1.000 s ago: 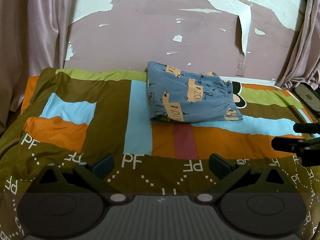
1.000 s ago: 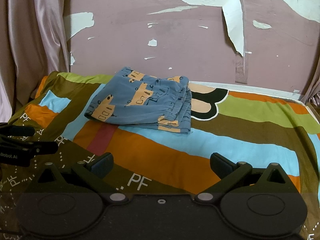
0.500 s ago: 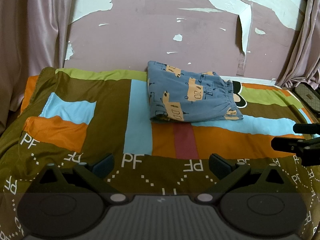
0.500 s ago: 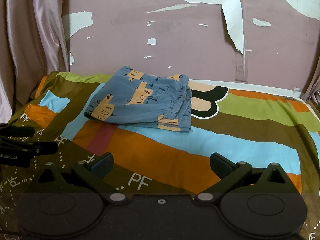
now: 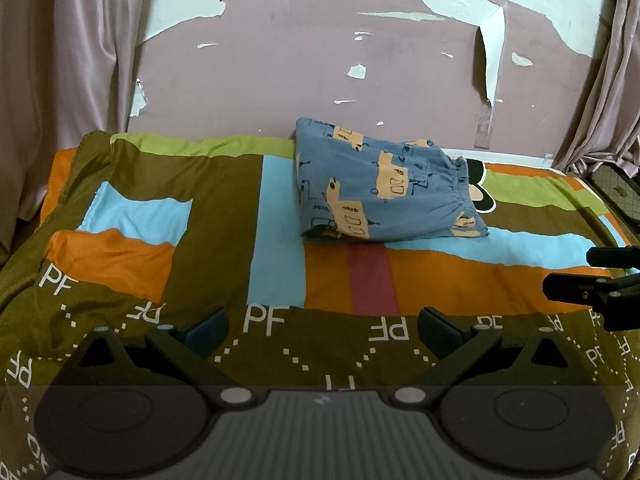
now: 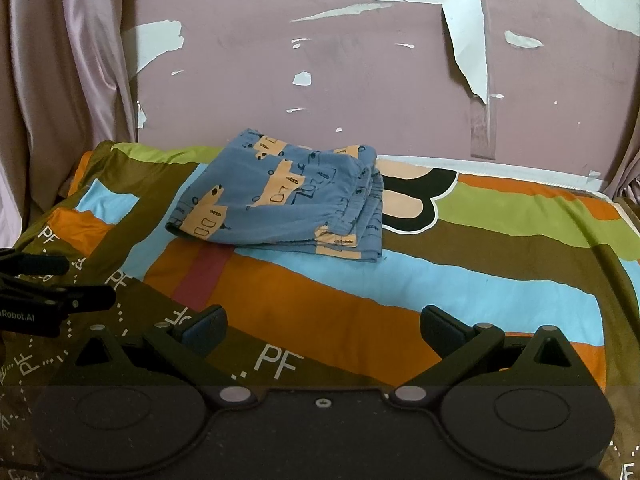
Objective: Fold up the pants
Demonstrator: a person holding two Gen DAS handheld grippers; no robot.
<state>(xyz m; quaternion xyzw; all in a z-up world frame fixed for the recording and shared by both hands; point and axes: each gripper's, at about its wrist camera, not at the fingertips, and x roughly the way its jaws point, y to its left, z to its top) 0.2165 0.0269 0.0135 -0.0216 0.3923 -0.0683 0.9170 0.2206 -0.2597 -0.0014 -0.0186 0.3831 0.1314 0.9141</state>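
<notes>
nothing has shifted since the earlier frames. lower frame: my left gripper (image 5: 322, 330) and right gripper (image 6: 322, 330) hover with jaws spread wide, empty, over the smooth patchwork bedcover (image 5: 216, 208). beyond, centre frame, the pants (image 6: 280, 196), soft blue printed cotton with gathered waistband, lie folded in a compact rectangle near the peeling wall (image 6: 360, 80). folding appears complete; next move only withdrawal.

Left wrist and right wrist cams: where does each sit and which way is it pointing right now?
Left wrist: on the left hand-held gripper, looking forward across the bedspread at the folded pants and peeling wall; own open fingers low, right hand-held gripper at right edge.
Right wrist: on the right hand-held gripper, facing the same way from further right; own open fingers low, left hand-held gripper at left edge.
Shared: pants, bedspread, wall.
</notes>
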